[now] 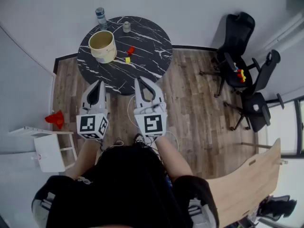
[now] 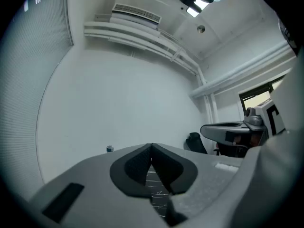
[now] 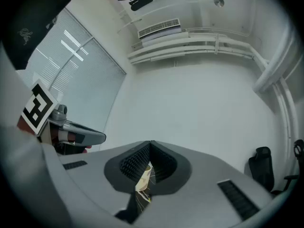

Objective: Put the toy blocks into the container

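On the round black marble table (image 1: 152,37) lie a red block (image 1: 130,50) and a yellow block (image 1: 127,60). To their left on the same table stands the cream container (image 1: 102,46), empty as far as I can see. My left gripper (image 1: 99,82) (image 2: 151,145) hovers over the table's near edge, shut with nothing in it. Beside it, my right gripper (image 1: 139,80) (image 3: 150,142) is also shut and empty, its tips just short of the yellow block. Through the slit under the right gripper's tips a sliver of the container (image 3: 142,178) shows.
A water bottle (image 1: 100,17) and a small grey can (image 1: 126,26) stand at the table's far side. Black office chairs (image 1: 237,37) stand at the right, one with coloured toys (image 1: 241,74) on its seat. A red object (image 1: 55,119) and a white stool (image 1: 50,148) are at the left, a wooden board (image 1: 247,179) at the lower right.
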### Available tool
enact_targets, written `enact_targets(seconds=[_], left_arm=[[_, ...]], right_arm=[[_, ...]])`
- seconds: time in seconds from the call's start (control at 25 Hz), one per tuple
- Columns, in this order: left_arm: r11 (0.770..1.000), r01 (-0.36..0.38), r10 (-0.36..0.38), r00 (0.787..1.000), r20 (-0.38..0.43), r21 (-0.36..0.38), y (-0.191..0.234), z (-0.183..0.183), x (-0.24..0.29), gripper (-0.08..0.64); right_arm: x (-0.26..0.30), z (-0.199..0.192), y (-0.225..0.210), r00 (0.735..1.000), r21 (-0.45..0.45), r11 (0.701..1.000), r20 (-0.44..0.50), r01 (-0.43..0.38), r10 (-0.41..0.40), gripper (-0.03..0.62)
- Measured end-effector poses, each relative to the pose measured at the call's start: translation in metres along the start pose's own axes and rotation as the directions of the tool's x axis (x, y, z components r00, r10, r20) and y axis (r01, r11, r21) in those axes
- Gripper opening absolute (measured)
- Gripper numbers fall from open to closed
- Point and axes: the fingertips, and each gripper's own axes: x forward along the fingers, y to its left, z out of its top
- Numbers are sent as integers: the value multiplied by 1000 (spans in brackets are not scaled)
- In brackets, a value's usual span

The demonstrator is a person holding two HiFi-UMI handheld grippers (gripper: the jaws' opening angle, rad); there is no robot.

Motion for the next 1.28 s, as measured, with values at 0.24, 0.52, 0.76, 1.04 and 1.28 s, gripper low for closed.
enact_targets(seconds=[0.24,0.52,0.76,1.04,1.28], left_arm=[[1000,-8,8,1000,-22,-6,-12,-7,15,0],[1000,-14,13,998,-54,-4,-31,-20,34,0],[1000,-7,7,994,-112,0,-31,-39,58,0],[1000,0,-3,987,-161,-24,-7,-69,116,0],[998,3,-16,979,-204,-62,13,-92,179,0]], right_arm=[[1,-7,-17,1000,3,1000,-1,-20,20,-3],[6,-28,-35,997,26,997,-11,-74,74,-3],[29,-48,-47,993,48,993,-34,-107,109,-3],[68,-92,-66,987,61,993,-118,-105,111,-3],[115,-121,-87,968,74,984,-179,-164,175,-3]])
